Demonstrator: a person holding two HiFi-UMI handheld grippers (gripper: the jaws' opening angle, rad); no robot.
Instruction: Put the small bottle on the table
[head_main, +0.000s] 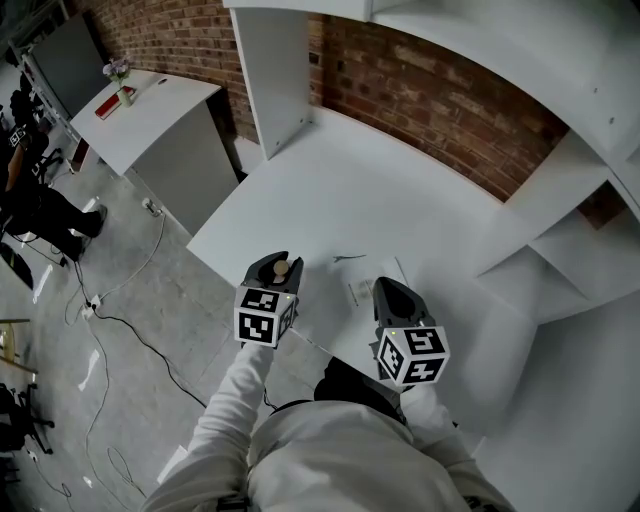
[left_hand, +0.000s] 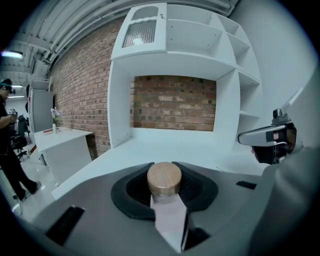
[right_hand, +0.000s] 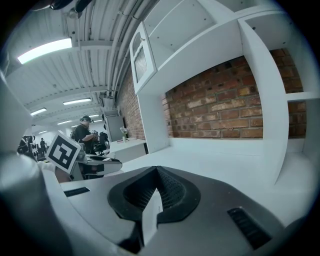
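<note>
Wood-capped small bottle (left_hand: 164, 180) stands upright, clamped between the fingers of the left gripper (head_main: 273, 271), over the near edge of the white tabletop (head_main: 380, 190). Just beside it, the right gripper (head_main: 389, 294) is empty, its fingers together. White shelving (head_main: 272, 70) and a brick wall (head_main: 430, 100) stand behind.

Pale sleeves (head_main: 232, 405), 2 grey grippers (head_main: 278, 262) (head_main: 386, 288), black-and-white marker cubes (head_main: 262, 318)

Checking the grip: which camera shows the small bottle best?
Left gripper view: the small bottle, wooden-lidded, sits close between the jaws of the left gripper. Head view shows only the lid; right gripper view shows none of it.
</note>
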